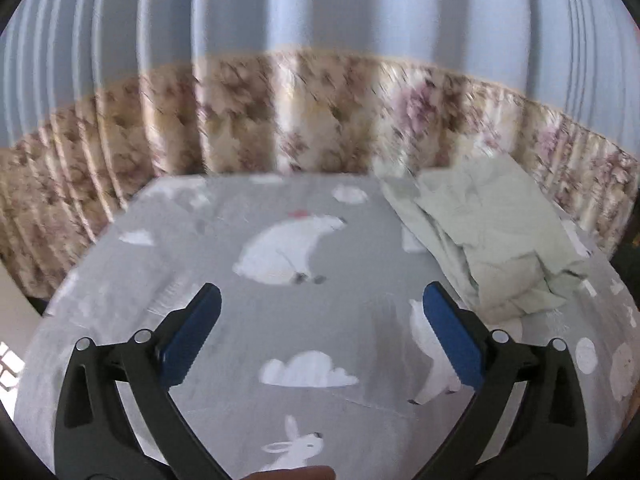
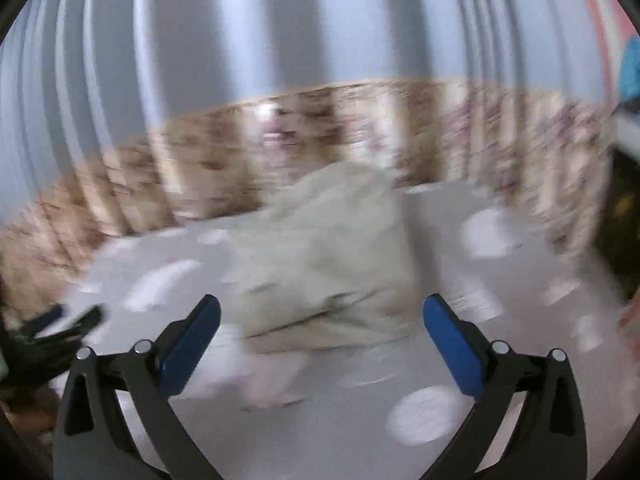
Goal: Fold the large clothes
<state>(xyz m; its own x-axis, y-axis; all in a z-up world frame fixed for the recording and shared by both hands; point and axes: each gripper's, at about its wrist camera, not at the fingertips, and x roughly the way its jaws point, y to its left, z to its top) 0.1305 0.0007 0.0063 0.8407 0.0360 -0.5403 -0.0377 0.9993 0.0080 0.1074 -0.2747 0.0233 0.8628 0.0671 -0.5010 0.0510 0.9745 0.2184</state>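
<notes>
A pale green garment point(image 1: 492, 236) lies crumpled in a heap on the far right of the grey animal-print sheet point(image 1: 248, 320). My left gripper point(image 1: 322, 296) is open and empty above the sheet, to the left of the heap. In the blurred right wrist view the same garment point(image 2: 332, 256) lies straight ahead. My right gripper point(image 2: 322, 306) is open and empty, just short of the garment's near edge. The left gripper point(image 2: 60, 324) shows at the far left of the right wrist view.
A floral-bordered curtain point(image 1: 280, 120) hangs behind the far edge of the sheet-covered surface. A dark gap point(image 2: 620, 216) lies past the surface's right edge. The right wrist view is motion-blurred.
</notes>
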